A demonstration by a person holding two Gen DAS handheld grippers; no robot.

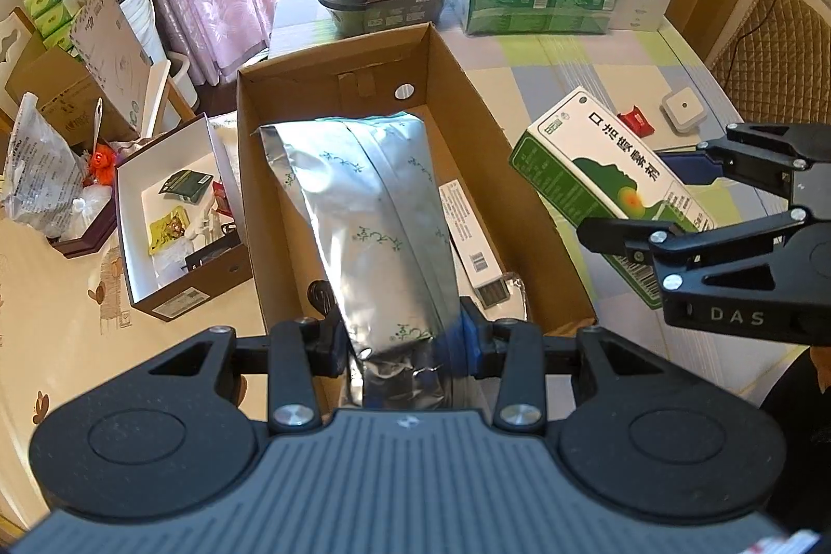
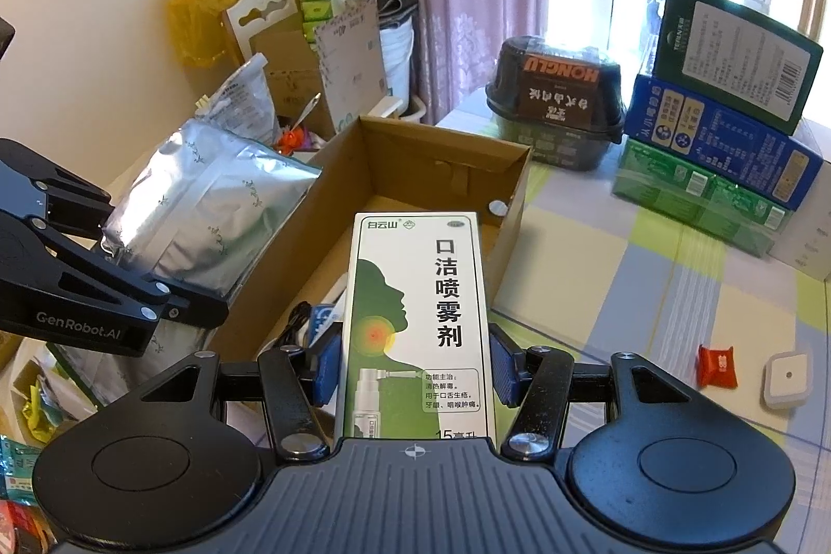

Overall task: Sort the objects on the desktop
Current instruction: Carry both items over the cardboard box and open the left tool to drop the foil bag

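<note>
Two grippers are loaded: the left gripper [image 1: 402, 341] has its jaws clamped on a crinkled foil pouch [image 1: 374, 211] lengthwise over the open cardboard box [image 1: 467, 97]; the right gripper [image 2: 413, 369] pinches a glossy rectangular spray carton [image 2: 415, 320], long axis pointing away, above the box's right rim.

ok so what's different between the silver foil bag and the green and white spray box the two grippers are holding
The silver foil bag is soft, crinkled and shiny; the spray box is a rigid, flat-sided carton printed green and white. The bag looks the bulkier of the two. The left gripper holds the bag over the open cardboard box, while the right gripper holds the carton beside that box's rim. Both are clamped between jaws, off the table.
</note>
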